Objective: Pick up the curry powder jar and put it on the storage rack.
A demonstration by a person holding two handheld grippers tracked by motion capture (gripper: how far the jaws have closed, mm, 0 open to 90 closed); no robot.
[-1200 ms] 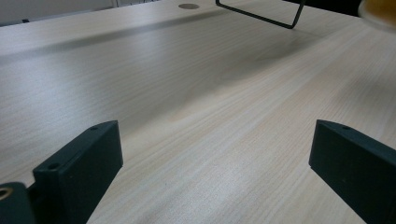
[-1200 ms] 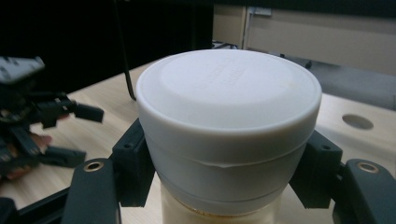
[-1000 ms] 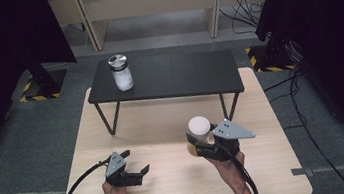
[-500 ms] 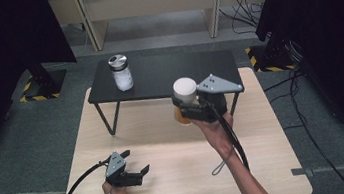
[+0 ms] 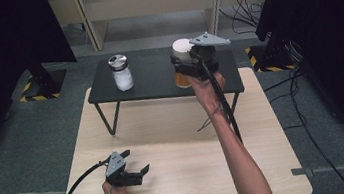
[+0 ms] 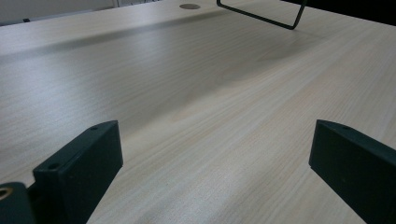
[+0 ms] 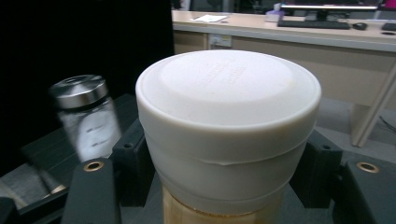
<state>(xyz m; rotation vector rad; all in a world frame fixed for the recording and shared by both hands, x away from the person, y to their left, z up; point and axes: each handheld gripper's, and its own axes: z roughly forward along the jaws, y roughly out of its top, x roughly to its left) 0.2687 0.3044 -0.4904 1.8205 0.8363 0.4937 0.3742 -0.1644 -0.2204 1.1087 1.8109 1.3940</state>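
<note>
My right gripper [image 5: 184, 70] is shut on a jar with a white lid [image 5: 181, 50] and amber body, held in the air above the right part of the small black table [image 5: 153, 87]. In the right gripper view the white-lidded jar [image 7: 228, 126] sits between the two black jaws. A clear jar with a silver lid [image 5: 121, 72] stands on the black table's left part, and the silver-lidded jar [image 7: 84, 116] shows blurred at the left. My left gripper [image 5: 137, 174] rests open on the wooden tabletop [image 5: 176, 142] near its front left corner, nothing between its fingers [image 6: 79, 172].
The black table's wire legs [image 5: 107, 120] stand on the wooden top. A cable [image 5: 74, 190] trails from the left gripper off the front left edge. Dark screens and floor cables surround the wooden table; a desk [image 7: 289, 32] stands behind.
My right gripper has carried the white-lidded jar up and away from the wooden top's front to above the black table. The left gripper has stayed put.
</note>
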